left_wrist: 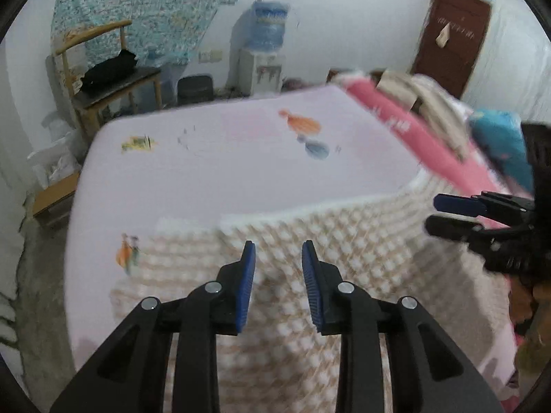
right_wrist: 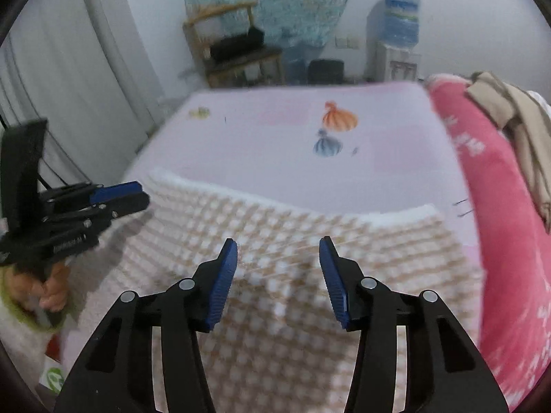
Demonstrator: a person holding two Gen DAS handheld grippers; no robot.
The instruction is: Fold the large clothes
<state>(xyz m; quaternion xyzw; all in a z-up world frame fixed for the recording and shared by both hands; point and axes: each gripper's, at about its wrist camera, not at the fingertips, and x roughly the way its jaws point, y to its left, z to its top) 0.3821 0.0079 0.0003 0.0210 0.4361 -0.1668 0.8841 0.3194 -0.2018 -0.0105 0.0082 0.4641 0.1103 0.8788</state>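
A wide bed under a pale lilac sheet printed with small cartoon figures (left_wrist: 241,158) fills both views. On its near half lies the task's garment, a large beige-and-white checked knit cloth with a thick white far edge (right_wrist: 292,275), spread fairly flat and apparently already doubled once. A pink quilt (right_wrist: 499,241) runs along the right side. The left gripper (left_wrist: 279,265) hovers over the cloth with its jaws narrowly apart, holding nothing; the right gripper (right_wrist: 278,261) hovers with jaws moderately apart, also empty. This looks like a pause between folds; the next move probably calls for pinching an edge or corner.
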